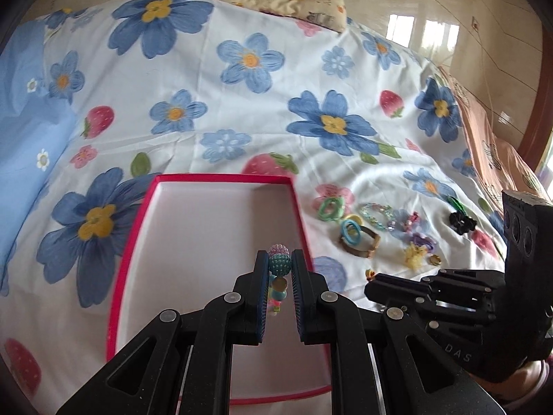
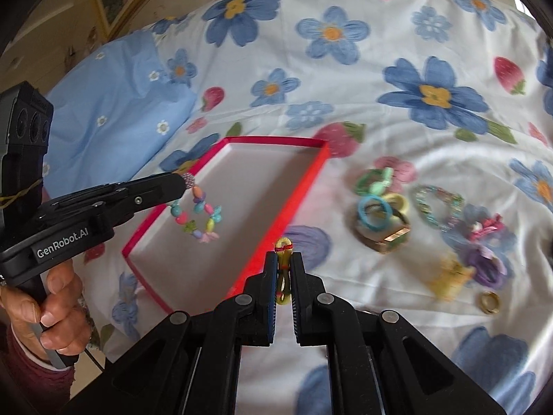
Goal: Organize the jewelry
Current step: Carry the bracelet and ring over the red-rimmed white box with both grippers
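Observation:
My left gripper (image 1: 280, 259) is shut on a colourful bead bracelet (image 1: 278, 265) and holds it above the white inside of a red-rimmed box (image 1: 221, 179). In the right wrist view the left gripper (image 2: 185, 180) shows at left, with the bracelet (image 2: 198, 216) hanging from it over the box (image 2: 276, 142). My right gripper (image 2: 284, 259) is shut on a small yellow hair tie (image 2: 283, 245) with red thread, just right of the box's near right rim. The right gripper also shows in the left wrist view (image 1: 371, 282).
On the flowered bedsheet right of the box lie several pieces: a green ring tie (image 2: 375, 180), a blue tie (image 2: 375, 216), a gold bangle (image 2: 394, 238), a teal bead bracelet (image 2: 437, 207), purple and pink hair pieces (image 2: 484, 242), a gold ring (image 2: 489, 302). A blue pillow (image 2: 114, 114) lies left.

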Tool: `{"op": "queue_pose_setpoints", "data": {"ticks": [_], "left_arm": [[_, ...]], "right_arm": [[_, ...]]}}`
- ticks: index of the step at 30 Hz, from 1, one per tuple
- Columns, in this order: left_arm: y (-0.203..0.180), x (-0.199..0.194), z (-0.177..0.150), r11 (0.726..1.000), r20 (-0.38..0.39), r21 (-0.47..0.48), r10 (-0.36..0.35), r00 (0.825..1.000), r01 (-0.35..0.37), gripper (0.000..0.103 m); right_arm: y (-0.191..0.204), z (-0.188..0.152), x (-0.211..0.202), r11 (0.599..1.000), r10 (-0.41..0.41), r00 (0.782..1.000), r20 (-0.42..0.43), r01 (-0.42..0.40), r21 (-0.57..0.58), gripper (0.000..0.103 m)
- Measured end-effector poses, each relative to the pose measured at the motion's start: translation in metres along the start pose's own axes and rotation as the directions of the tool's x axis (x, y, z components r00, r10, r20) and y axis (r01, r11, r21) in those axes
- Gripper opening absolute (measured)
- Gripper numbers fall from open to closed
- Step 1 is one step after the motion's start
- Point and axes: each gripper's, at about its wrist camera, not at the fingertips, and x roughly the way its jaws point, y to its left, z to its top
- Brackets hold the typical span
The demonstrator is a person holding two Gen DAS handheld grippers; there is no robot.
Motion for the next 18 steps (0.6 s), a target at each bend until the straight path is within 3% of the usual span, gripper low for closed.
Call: {"op": "queue_pose_setpoints", "data": {"ticks": [7, 18], "left_arm": [[0.029, 0.011, -0.002, 0.997, -0.038, -0.067, 0.028, 0.999, -0.03, 0.012], [0.078, 0.034, -0.024, 0.978, -0.124, -0.178, 0.085, 0.989, -0.107, 0.012]], "right_arm": [[0.038, 0.008, 0.039, 0.996, 0.07, 0.996, -0.047, -0.072, -0.052, 0.007], [0.063, 0.001, 0.093, 0.992, 0.066, 0.984, -0.165, -0.083, -0.1, 0.007]]}}
